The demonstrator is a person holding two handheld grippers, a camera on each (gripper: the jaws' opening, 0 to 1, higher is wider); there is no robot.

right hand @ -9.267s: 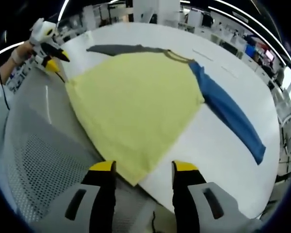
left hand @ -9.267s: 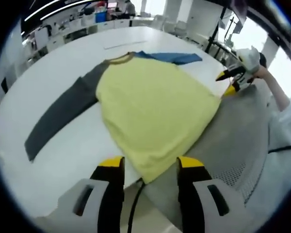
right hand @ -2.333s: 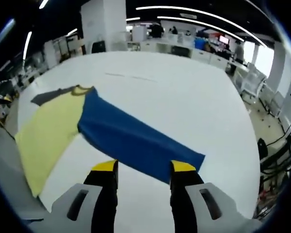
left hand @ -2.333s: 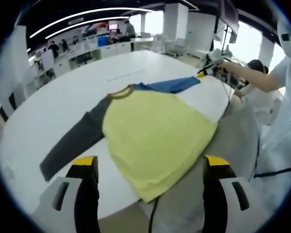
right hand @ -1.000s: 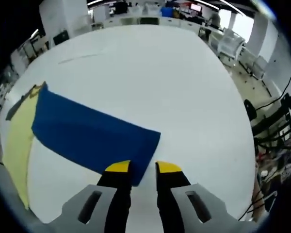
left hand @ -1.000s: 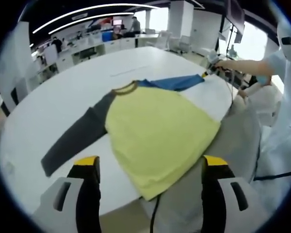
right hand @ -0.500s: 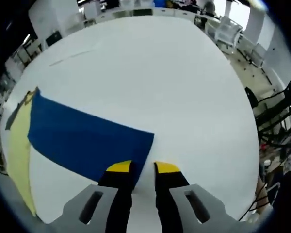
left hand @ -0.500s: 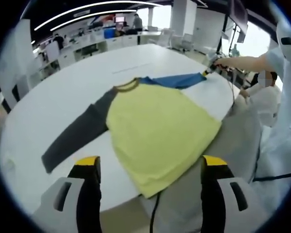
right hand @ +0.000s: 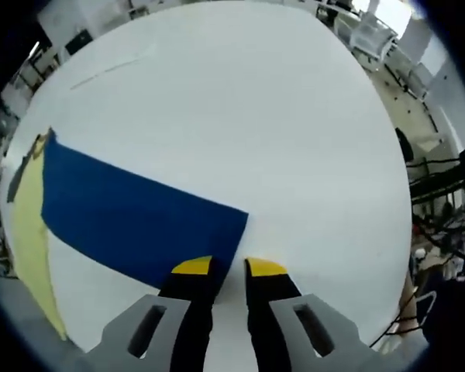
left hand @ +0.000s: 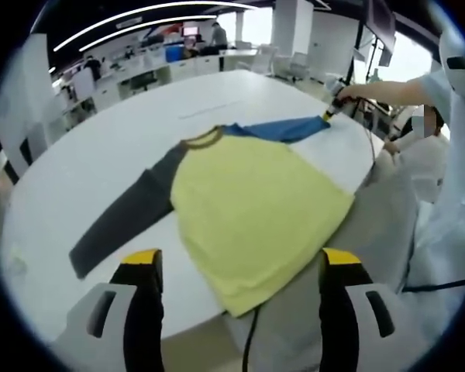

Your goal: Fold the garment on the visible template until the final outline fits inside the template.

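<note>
A long-sleeved shirt (left hand: pixel 256 209) is lying spread on the white round counter (left hand: pixel 101 147), with its yellow body reaching down to the near edge and hanging slightly over it. Its gray sleeve (left hand: pixel 120 221) is stretching out to one side across the counter, and its blue sleeve (left hand: pixel 283 129) is stretching out to the other side toward the far edge.

In the left gripper view, the left hand-held gripper (left hand: pixel 236 267) is hovering above the hem of the shirt with its 2 yellow-tipped jaws spread wide apart, gripping nothing. A person's arm in a white sleeve (left hand: pixel 403 93) is reaching in from the right, and the right hand-held gripper (left hand: pixel 335 108) is sitting at the cuff of the blue sleeve.

In the right gripper view, the right hand-held gripper (right hand: pixel 219 269) is resting at the end of the blue sleeve (right hand: pixel 139 221), its jaws nearly pressed together with the corner of the cuff lying at the left jaw; I cannot tell whether the cloth is actually being pinched. Desks and chairs (left hand: pixel 178 62) are standing in the background beyond the counter.
</note>
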